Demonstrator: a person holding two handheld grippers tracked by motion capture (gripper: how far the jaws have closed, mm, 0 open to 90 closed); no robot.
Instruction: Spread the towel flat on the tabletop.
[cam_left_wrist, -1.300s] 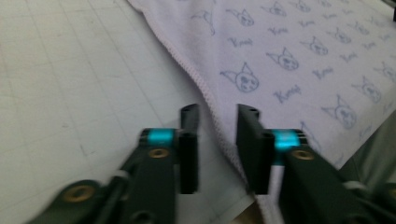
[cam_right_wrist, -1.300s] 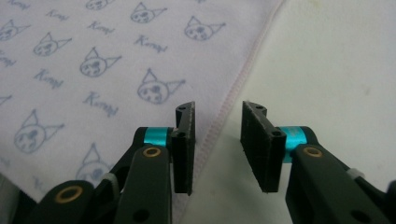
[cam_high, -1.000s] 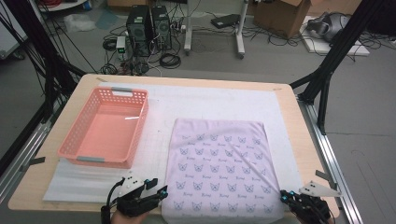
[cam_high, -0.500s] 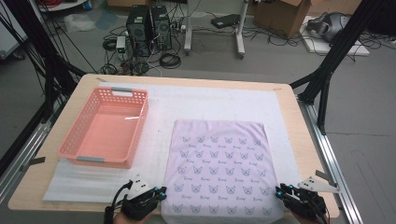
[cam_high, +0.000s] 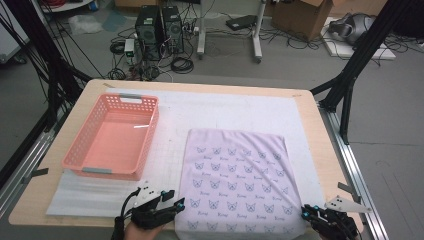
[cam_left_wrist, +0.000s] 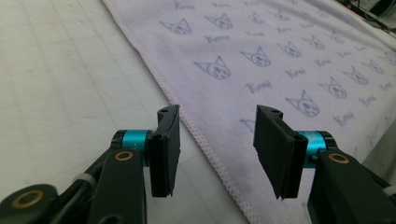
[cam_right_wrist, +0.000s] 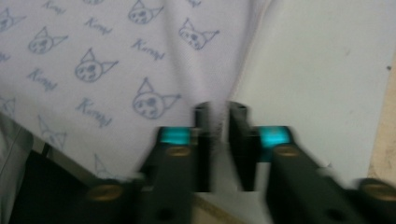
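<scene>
Towel (cam_high: 242, 182) lies flat on the table (cam_high: 325, 150) beside the pink basket (cam_high: 112, 137). My left gripper (cam_left_wrist: 217, 140) is apart over its near left edge, my right gripper (cam_right_wrist: 219, 140) has just been opening at the near right corner, nothing pinched. Next I'd guess: grab both corners and fold.

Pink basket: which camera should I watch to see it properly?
The high view: the pink basket sits whole on the table's left, beside the cat-print cloth. The two gripper views look along their jaws at that cloth, so they give you nothing on it.
</scene>
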